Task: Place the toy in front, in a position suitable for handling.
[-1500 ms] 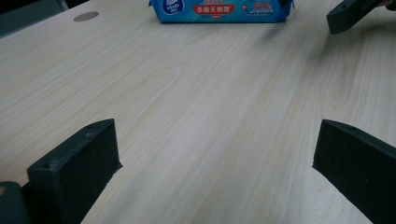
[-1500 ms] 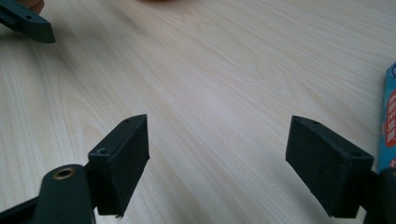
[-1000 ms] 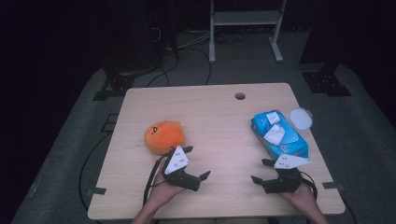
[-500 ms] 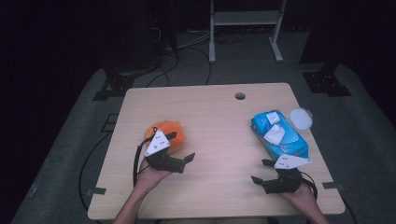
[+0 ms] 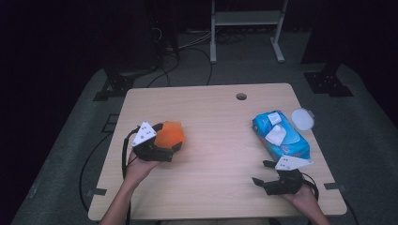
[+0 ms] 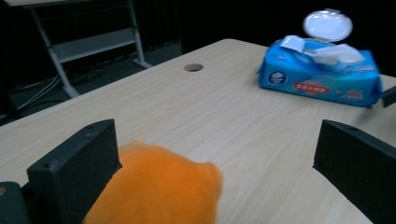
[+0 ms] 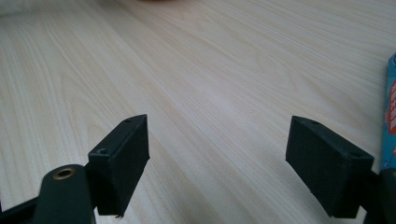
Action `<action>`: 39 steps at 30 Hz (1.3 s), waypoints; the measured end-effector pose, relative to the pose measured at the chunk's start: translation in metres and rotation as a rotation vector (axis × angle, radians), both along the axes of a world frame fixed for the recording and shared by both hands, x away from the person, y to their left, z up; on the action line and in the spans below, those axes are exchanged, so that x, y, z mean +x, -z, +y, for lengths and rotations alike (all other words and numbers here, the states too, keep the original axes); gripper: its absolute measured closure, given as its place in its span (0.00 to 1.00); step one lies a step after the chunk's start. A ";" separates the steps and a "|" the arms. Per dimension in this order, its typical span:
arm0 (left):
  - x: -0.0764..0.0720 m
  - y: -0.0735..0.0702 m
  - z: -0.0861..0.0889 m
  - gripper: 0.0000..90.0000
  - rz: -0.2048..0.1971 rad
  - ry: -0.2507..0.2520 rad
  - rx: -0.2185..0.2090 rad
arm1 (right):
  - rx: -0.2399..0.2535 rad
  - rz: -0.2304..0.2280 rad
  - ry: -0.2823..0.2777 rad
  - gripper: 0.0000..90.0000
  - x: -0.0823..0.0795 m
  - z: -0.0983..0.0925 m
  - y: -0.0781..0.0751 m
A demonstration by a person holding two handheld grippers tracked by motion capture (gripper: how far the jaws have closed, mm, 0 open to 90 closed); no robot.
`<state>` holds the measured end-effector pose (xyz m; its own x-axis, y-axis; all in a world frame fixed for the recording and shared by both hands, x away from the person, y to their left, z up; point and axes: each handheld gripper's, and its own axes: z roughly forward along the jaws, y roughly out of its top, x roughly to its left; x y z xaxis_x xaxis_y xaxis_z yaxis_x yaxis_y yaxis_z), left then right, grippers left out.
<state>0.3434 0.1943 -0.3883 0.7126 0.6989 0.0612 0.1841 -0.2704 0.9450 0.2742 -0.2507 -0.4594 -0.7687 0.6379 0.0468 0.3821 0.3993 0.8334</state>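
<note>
Now my left gripper (image 5: 174, 146) has moved up around the orange plush toy (image 5: 170, 134) (jaws spread, not yet clamped), so closing comes next, while my right gripper (image 5: 261, 173) rests open.

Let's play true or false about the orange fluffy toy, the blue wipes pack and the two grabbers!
1. The left gripper has its jaws open around the orange plush toy. True.
2. The wipes pack has its lid shut. False: the white lid is flipped open.
3. The right gripper holds the wipes pack. False: its jaws are open over the bare table.
4. The table has a round hole near its far edge. True.
</note>
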 end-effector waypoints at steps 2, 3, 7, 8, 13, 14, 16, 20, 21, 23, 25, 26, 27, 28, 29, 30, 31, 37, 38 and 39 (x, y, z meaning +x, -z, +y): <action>0.005 0.001 0.005 0.00 0.003 -0.015 0.006 | -0.009 0.003 -0.003 0.23 0.000 0.000 0.000; 0.005 0.001 0.005 0.00 0.003 -0.015 0.006 | -0.009 0.003 -0.003 0.23 0.000 0.000 0.000; 0.017 0.006 0.015 0.00 0.015 -0.045 0.012 | -0.009 0.001 -0.007 0.23 -0.001 0.001 0.000; 0.019 0.006 0.017 0.00 0.021 -0.051 0.018 | -0.010 0.001 -0.010 0.23 0.000 0.001 0.000; 0.032 0.009 0.025 0.00 0.038 -0.048 0.037 | -0.023 0.006 -0.018 0.23 -0.001 0.002 0.001; 0.035 0.010 0.026 0.00 0.043 -0.043 0.044 | -0.023 0.005 -0.019 0.23 -0.001 0.003 0.001; 0.039 0.012 0.028 0.00 0.046 -0.041 0.038 | -0.021 0.006 -0.020 0.23 -0.001 0.003 0.001; 0.047 0.018 0.032 0.00 0.076 -0.047 0.030 | -0.032 0.013 -0.024 0.23 -0.001 0.004 0.003; 0.050 0.021 0.034 0.00 0.093 -0.049 0.030 | -0.032 0.013 -0.024 0.23 -0.001 0.004 0.003; 0.056 0.028 0.037 0.00 0.144 -0.060 0.047 | -0.031 0.008 -0.027 0.23 -0.001 0.004 0.003; 0.058 0.031 0.038 0.00 0.159 -0.056 0.050 | -0.030 0.008 -0.027 0.23 -0.001 0.004 0.003; 0.060 0.034 0.037 0.00 0.184 -0.048 0.076 | -0.035 0.014 -0.028 0.23 -0.001 0.005 0.004; 0.060 0.036 0.036 0.00 0.188 -0.045 0.088 | -0.038 0.014 -0.029 0.23 -0.001 0.005 0.004; 0.060 0.037 0.036 0.00 0.191 -0.042 0.092 | -0.041 0.014 -0.030 0.23 -0.001 0.005 0.004; 0.061 0.037 0.035 0.00 0.198 -0.041 0.094 | -0.042 0.014 -0.032 0.23 -0.001 0.006 0.004; 0.061 0.037 0.035 0.00 0.198 -0.041 0.094 | -0.042 0.014 -0.032 0.23 -0.001 0.006 0.004; 0.061 0.039 0.033 0.00 0.210 -0.040 0.101 | -0.042 0.011 -0.035 0.23 -0.002 0.006 0.004; 0.058 0.043 0.030 0.00 0.200 -0.024 0.122 | -0.044 0.012 -0.038 0.23 -0.003 0.007 0.004; 0.056 0.046 0.031 0.00 0.185 -0.020 0.113 | -0.045 0.006 -0.040 0.23 -0.003 0.007 0.003; 0.056 0.046 0.031 0.00 0.185 -0.020 0.113 | -0.045 0.006 -0.040 0.23 -0.003 0.007 0.003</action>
<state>0.3992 0.2256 -0.4341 0.7053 0.7089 0.0095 0.3579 -0.3675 0.8584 0.2709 -0.2441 -0.4625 -0.7932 0.6085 0.0232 0.3702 0.4516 0.8118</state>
